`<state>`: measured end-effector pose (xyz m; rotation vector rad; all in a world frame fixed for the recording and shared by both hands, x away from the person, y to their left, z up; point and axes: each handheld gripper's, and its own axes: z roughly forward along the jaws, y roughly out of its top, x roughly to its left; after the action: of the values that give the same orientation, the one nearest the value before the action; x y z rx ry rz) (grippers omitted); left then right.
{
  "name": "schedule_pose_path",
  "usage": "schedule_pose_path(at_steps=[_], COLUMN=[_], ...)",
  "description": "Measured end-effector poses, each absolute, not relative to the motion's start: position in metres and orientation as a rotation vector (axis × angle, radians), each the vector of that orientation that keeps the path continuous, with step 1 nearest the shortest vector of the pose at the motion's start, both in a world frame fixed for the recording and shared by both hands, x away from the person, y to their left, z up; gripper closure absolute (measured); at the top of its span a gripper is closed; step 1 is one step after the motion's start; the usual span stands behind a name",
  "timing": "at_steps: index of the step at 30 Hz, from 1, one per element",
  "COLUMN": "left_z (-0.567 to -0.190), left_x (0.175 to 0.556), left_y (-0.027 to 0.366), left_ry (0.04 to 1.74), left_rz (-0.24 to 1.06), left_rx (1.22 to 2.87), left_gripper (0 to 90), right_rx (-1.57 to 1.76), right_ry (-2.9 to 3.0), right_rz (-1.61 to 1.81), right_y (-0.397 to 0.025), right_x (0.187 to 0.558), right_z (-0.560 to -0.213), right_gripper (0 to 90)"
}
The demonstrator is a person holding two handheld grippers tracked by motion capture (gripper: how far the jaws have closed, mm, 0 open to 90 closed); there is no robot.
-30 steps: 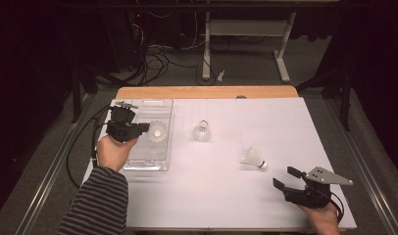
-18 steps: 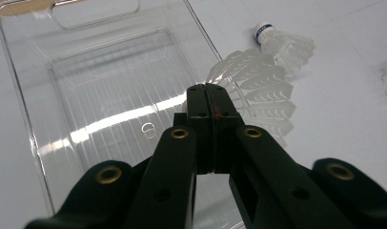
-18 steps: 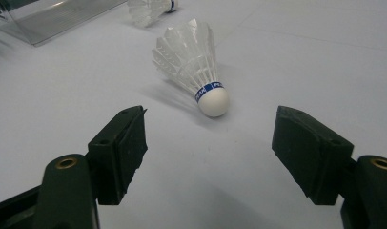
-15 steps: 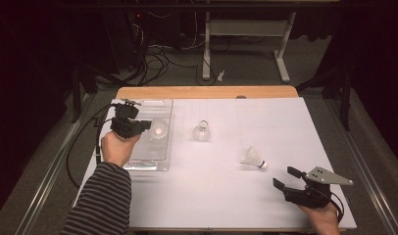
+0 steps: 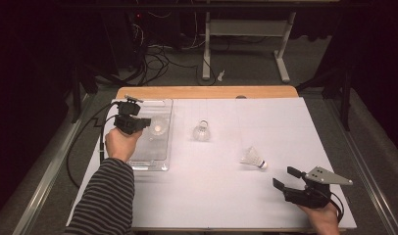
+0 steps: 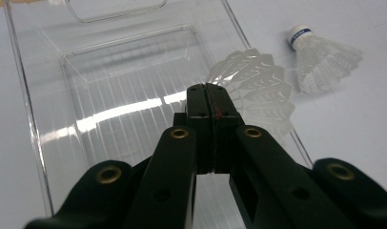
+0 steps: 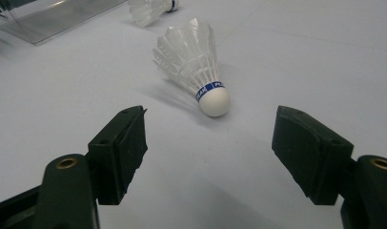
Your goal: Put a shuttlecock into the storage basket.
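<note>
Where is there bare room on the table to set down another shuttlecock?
The white sheet is bare at its far right, beyond the lying shuttlecock, and along the near edge between the striped sleeve and the right gripper. It is crowded at the clear tray, where the left gripper holds a shuttlecock.

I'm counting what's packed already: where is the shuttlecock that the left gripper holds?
In the high view it sits at the left, over the clear tray, clamped in the left gripper: the held shuttlecock, left of the upright one.
</note>
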<state>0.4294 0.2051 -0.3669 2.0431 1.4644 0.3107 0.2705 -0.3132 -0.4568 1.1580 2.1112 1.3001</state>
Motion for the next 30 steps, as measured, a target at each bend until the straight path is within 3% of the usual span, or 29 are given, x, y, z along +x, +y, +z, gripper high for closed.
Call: schedule_pose_path(at_steps=[30], left_z=[-0.380], left_x=[0.458], left_y=[0.199], left_ry=[1.556], left_rz=[0.340], left_rx=[2.009], left_gripper=[89.1], right_rx=[1.152], right_ry=[2.116], right_rz=[1.300], right_y=[-0.313], right_x=[0.271], right_z=[-0.457], right_gripper=[28.0])
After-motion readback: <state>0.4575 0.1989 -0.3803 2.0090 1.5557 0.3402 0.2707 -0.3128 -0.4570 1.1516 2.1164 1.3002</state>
